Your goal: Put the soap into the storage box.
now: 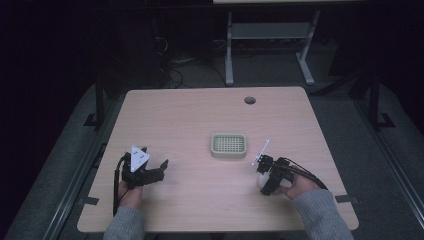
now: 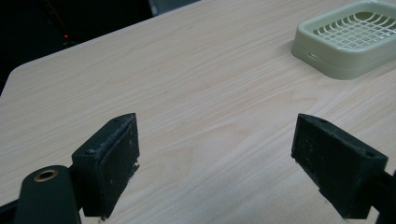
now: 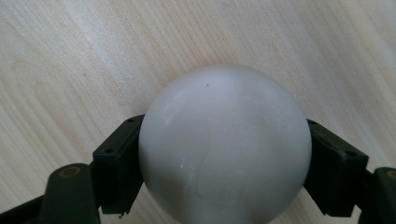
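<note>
Table (image 1: pixel 190 125) — pale wood, fine straight grain, one dark round hole near far edge. Dish (image 1: pixel 228 145) pale green, white-looking square grid inside. Ball (image 3: pixel 224 144) plain white, faint glossy streaks, tiny dark speck. Left gripper (image 2: pixel 217 163) and right gripper (image 3: pixel 224 163) — black jaws, brass-coloured rivets. Plate on left gripper white-grey. Sleeves (image 1: pixel 320 212) grey. Surroundings dark.

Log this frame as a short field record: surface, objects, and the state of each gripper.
surface: light wood table with a round hole near its far edge
object 1: pale green tray with a grid insert, near the table's middle, nothing in it
object 2: white ball, right of the tray, near the front edge
left gripper: jaws wide apart above bare table, holding nothing
right gripper: jaws against both sides of the white ball
lifted or resting: cannot tell for the ball
</note>
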Action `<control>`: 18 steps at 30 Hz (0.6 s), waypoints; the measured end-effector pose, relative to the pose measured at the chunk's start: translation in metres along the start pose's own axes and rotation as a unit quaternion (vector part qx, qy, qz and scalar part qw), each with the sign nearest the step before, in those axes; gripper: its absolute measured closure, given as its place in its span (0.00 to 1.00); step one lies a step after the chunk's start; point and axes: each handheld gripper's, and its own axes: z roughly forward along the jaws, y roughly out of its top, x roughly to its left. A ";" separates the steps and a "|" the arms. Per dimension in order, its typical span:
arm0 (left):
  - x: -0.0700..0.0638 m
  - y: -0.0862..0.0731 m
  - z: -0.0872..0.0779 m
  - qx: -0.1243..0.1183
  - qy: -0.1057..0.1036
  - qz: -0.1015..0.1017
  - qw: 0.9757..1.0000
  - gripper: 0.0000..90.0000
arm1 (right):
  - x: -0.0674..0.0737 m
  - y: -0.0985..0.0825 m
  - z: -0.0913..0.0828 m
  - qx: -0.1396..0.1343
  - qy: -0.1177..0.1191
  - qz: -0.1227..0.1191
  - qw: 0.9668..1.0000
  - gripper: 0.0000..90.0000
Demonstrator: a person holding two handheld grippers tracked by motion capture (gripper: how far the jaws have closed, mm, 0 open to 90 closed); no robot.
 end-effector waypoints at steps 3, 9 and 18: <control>0.000 0.000 0.000 0.001 0.000 0.001 1.000 0.16 | 0.000 0.000 0.000 0.000 0.001 -0.002 1.000 0.26; 0.000 0.000 0.000 0.001 -0.001 0.000 1.000 0.16 | -0.001 0.000 0.000 0.000 0.002 -0.005 1.000 0.26; 0.001 0.000 0.000 0.002 0.001 -0.002 1.000 0.16 | -0.002 -0.001 -0.004 -0.002 0.011 -0.003 1.000 0.26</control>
